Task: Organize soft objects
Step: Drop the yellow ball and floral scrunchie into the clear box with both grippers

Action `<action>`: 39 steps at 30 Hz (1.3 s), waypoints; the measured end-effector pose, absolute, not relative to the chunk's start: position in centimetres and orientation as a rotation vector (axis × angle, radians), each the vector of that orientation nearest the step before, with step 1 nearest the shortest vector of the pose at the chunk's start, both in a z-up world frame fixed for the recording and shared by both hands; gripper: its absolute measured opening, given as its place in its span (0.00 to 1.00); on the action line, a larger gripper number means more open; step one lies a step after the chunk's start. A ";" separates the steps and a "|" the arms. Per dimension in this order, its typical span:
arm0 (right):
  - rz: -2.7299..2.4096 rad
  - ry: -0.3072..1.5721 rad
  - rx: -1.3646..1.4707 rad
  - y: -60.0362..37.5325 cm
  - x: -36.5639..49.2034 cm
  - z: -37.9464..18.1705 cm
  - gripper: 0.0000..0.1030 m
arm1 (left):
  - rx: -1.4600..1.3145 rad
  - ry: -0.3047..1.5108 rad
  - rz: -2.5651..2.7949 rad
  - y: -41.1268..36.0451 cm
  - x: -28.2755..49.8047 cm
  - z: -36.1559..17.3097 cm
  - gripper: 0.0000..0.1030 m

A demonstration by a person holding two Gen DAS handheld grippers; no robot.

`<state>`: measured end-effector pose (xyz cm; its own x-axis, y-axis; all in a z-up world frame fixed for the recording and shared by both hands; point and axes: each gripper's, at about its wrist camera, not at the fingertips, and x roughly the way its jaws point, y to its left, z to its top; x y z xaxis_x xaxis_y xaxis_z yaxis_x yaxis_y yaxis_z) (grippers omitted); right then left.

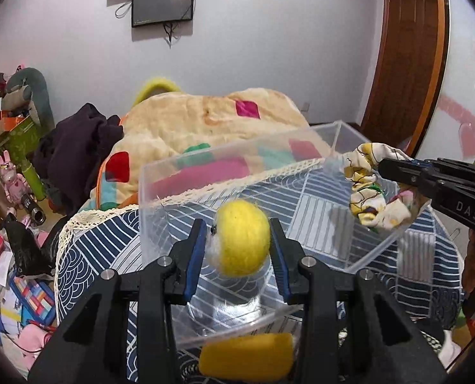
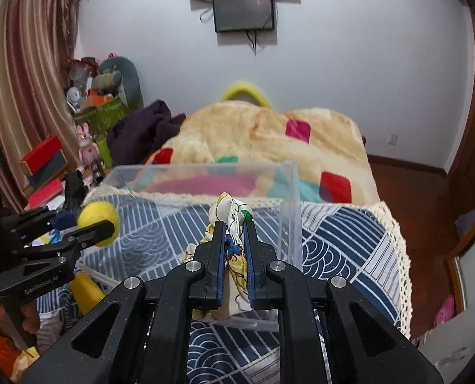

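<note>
Ball (image 1: 240, 238), yellow and fuzzy, is clamped in the left gripper (image 1: 237, 252) above the clear box (image 1: 160, 172). The right gripper (image 2: 234, 256) pinches a patterned cloth (image 2: 232, 214) over the same box.

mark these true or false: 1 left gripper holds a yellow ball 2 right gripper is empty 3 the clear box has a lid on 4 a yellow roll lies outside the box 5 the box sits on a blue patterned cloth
1. The left gripper holds a yellow ball. True.
2. The right gripper is empty. False: it is shut on a printed cloth.
3. The clear box has a lid on. False: its top is open.
4. A yellow roll lies outside the box. True: it lies by the near wall.
5. The box sits on a blue patterned cloth. True.
</note>
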<state>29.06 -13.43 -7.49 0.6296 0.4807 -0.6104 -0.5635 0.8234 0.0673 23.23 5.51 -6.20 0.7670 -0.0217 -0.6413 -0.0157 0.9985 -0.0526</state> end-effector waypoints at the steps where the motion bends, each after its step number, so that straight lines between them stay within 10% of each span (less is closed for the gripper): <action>1: 0.596 0.671 -0.139 -13.4 29.2 -7.8 0.10 | -0.054 0.705 -0.003 5.5 23.5 -6.4 0.37; 8: 0.592 0.724 -0.181 -13.1 29.6 -8.5 0.13 | -0.068 0.737 -0.013 5.6 23.9 -6.7 0.40; 15: 0.559 0.639 -0.215 -13.9 27.8 -6.8 0.52 | -0.053 0.693 -0.008 5.4 22.5 -5.2 0.56; 24: 0.560 0.466 -0.231 -15.9 22.8 -2.7 0.78 | -0.059 0.573 -0.003 5.1 17.2 -1.6 0.83; 39: 0.618 0.505 -0.238 -17.4 16.5 -6.2 0.80 | -0.079 0.631 -0.033 3.7 9.1 -4.3 0.96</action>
<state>16.49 -17.36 -6.22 0.6998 0.4921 -0.5178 -0.6055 0.7932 -0.0645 9.10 3.70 -4.30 0.8070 -0.0546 -0.5880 0.0066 0.9965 -0.0834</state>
